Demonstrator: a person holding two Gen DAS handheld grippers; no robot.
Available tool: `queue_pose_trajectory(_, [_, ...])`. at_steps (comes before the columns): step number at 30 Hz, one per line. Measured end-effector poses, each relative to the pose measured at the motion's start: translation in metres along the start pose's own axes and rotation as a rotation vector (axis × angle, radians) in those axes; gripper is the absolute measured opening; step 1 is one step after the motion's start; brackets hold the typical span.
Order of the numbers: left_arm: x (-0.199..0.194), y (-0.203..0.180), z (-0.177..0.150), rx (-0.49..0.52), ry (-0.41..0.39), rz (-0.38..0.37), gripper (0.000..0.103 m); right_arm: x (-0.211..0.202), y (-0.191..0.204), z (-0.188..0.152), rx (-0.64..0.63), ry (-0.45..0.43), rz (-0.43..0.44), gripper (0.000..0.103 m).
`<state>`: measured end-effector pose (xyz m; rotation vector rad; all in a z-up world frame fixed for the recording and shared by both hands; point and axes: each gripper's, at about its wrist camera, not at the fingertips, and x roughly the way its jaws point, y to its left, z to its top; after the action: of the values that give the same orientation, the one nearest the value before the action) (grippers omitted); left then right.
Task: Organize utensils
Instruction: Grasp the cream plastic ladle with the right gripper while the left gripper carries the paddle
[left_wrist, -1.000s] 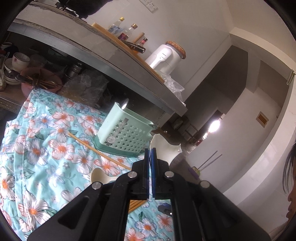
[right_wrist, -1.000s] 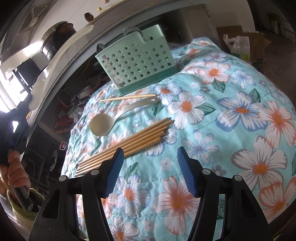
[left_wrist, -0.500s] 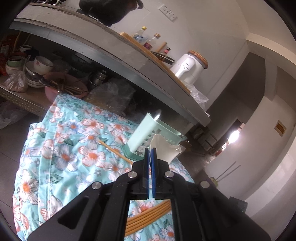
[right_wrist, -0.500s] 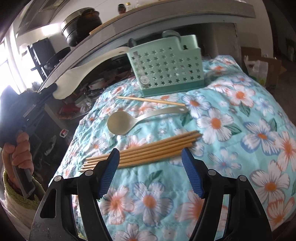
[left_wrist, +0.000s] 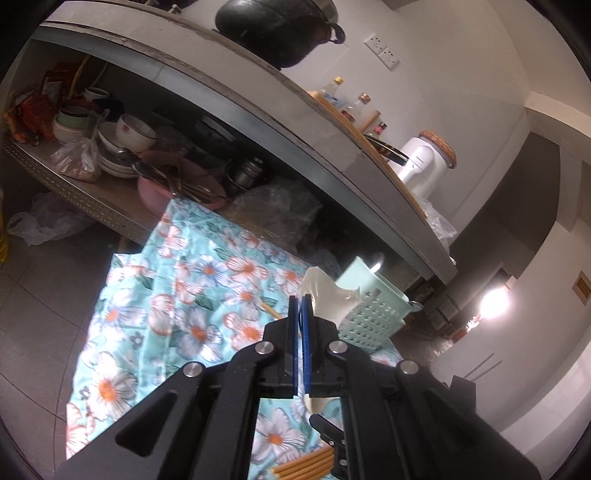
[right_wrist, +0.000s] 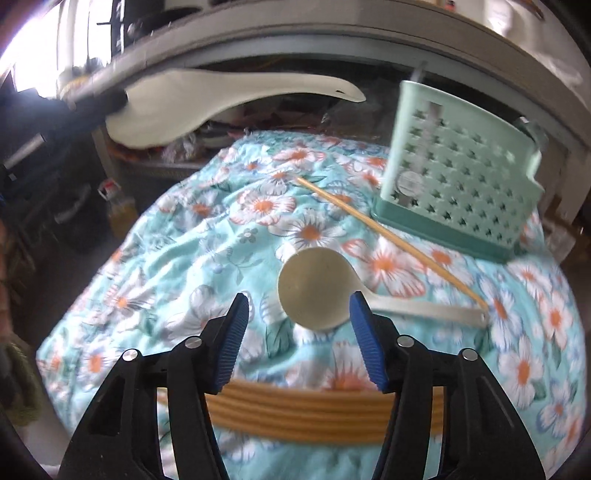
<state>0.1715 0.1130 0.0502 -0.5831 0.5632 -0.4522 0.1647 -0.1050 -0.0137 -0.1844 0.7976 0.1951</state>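
Observation:
My left gripper (left_wrist: 299, 306) is shut on a white rice paddle (left_wrist: 328, 301), which it holds in the air above the floral cloth (left_wrist: 192, 295). In the right wrist view the same paddle (right_wrist: 221, 99) hangs at the upper left. My right gripper (right_wrist: 298, 306) is open over the cloth and its jaws are closing. The bowl of a beige spoon (right_wrist: 314, 288) shows between its fingers, untouched. A single chopstick (right_wrist: 388, 232) lies beyond the spoon. Several chopsticks in a bundle (right_wrist: 314, 410) lie under the fingers. A mint-green star-holed caddy (right_wrist: 454, 184) stands at the right.
A low shelf behind the cloth holds stacked bowls (left_wrist: 125, 136) and a pink basin (left_wrist: 166, 184). The counter above carries a black pot (left_wrist: 277, 29), bottles and a white appliance (left_wrist: 421, 162). Grey floor tiles (left_wrist: 44, 314) lie to the left.
My right gripper has swung and rolled. The spoon bowl now sits between its fingers and the chopstick bundle beneath them, and its jaws stand narrower. The left gripper with the paddle has drawn back and turned.

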Motion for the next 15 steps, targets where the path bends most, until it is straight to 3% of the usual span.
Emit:
queue_pose_trajectory(9, [-0.002, 0.027, 0.005, -0.026, -0.018, 0.063, 0.001, 0.038, 0.023, 0.0, -0.13, 0.069, -0.124, 0.045])
queue_pose_trajectory(12, [-0.001, 0.032, 0.004, -0.032, -0.014, 0.072, 0.001, 0.042, 0.026, -0.001, -0.143, 0.068, -0.143, 0.038])
queue_pose_trajectory(15, [0.002, 0.034, 0.003, -0.033, -0.004, 0.082, 0.001, 0.042, 0.026, 0.002, -0.115, 0.052, -0.142, 0.021])
